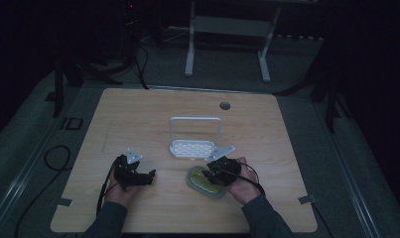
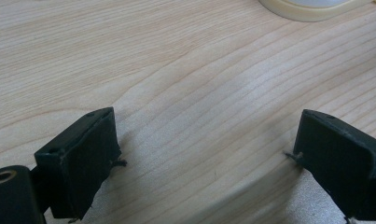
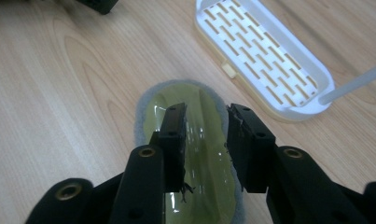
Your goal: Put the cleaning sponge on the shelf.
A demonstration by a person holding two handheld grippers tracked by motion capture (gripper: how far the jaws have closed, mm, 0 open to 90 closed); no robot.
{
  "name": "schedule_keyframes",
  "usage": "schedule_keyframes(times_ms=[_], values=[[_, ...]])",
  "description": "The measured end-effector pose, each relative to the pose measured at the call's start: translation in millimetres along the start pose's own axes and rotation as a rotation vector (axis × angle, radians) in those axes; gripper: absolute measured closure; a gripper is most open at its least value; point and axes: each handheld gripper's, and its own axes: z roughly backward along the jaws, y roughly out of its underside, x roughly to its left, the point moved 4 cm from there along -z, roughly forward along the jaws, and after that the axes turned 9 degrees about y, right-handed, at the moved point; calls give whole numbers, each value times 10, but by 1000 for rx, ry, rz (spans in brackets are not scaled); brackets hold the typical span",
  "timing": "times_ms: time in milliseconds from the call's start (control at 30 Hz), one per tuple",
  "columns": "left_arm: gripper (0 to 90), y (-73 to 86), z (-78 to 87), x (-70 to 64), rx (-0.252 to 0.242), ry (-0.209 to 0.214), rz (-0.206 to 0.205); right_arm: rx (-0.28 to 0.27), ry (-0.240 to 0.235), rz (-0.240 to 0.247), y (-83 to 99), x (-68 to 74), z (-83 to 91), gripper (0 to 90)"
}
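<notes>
An oval pad [image 1: 203, 184] with a glossy olive-yellow top and a grey felt rim lies flat on the wooden table [image 1: 138, 119], near the front right. My right gripper [image 1: 213, 173] hovers right over it. In the right gripper view the pad [image 3: 204, 144] lies beneath the jaws, and my right gripper [image 3: 206, 112] is open by a narrow gap above the glossy top. My left gripper [image 1: 149, 175] rests to the pad's left. In the left gripper view my left gripper [image 2: 209, 116] is wide open over bare wood, holding nothing.
A white slotted tray with a tall wire handle [image 1: 195, 147] stands just behind the pad. Its rim [image 3: 326, 83] is close to my right jaws, and its cream edge [image 2: 311, 11] lies ahead of the left ones. A cable hole [image 1: 225, 105] sits at the table's back.
</notes>
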Motion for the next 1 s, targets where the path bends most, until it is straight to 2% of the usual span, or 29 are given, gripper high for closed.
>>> schedule_keyframes(times_ms=[167, 567, 1000], values=[[66, 0, 0, 0, 0, 0, 0, 30, -34, 11, -20, 14, -17, 644], [66, 0, 2, 0, 2, 1, 0, 87, -58, 56, -46, 33, -49, 593], [66, 0, 1, 0, 1, 1, 1, 159, -73, 84, -49, 9, -122, 593]])
